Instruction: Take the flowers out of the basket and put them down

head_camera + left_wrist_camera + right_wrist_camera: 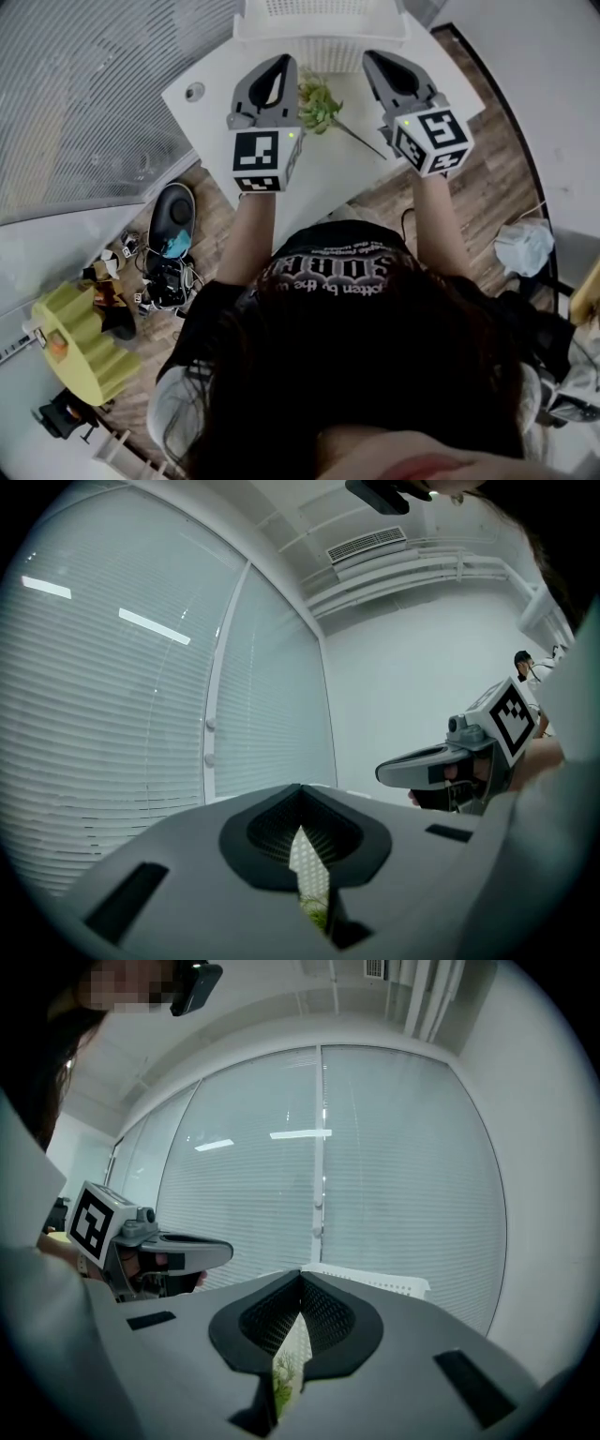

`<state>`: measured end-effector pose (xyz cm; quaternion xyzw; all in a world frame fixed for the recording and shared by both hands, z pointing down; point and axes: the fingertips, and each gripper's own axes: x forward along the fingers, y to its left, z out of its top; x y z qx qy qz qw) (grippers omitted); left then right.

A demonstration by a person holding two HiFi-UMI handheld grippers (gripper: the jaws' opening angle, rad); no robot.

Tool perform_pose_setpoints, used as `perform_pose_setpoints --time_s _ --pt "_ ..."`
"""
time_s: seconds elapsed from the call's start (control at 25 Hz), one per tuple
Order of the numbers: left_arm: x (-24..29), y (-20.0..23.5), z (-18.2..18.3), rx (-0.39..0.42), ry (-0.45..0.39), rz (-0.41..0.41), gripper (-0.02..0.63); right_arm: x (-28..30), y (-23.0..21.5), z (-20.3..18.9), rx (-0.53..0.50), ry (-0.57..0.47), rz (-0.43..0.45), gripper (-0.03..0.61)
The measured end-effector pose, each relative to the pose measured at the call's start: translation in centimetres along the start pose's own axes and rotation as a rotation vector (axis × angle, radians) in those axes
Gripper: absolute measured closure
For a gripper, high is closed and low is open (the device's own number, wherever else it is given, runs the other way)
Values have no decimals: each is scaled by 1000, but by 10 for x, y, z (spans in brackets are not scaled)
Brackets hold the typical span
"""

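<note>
A bunch of green flowers (319,105) lies on the white table (211,89) just in front of the white mesh basket (323,42), its thin stem running right toward the right gripper. My left gripper (284,59) hovers left of the bunch and my right gripper (371,55) to its right. Both point at the basket with their jaws together and nothing held. In the left gripper view the left gripper (300,794) has only a narrow slit behind its tip, showing mesh and a bit of green. The right gripper (300,1279) looks the same, with the basket rim (375,1283) beyond.
The table's near edge runs just below the grippers. On the wooden floor to the left are a dark round device (173,211), a tangle of cables (164,277) and a yellow object (80,342). Window blinds (375,1166) stand behind the table.
</note>
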<state>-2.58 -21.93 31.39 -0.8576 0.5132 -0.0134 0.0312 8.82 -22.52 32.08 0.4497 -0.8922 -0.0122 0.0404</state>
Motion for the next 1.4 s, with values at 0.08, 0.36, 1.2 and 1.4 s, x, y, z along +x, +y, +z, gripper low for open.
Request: perform_pose_setpoints --time_s 0.08,0.36,1.2,1.4 --pt "-1 1 0 -2 1 4 612 -1 0 -1 -10 4 -10 551" --pt "-1 5 -2 -11 6 13 612 -3 -1 0 -17 -8 -32 551" --pt "3 9 -11 -16 19 19 612 1 -4 -11 2 -10 -42 552" --pt "3 10 -13 -6 21 21 612 2 -4 -14 5 -6 -38 552"
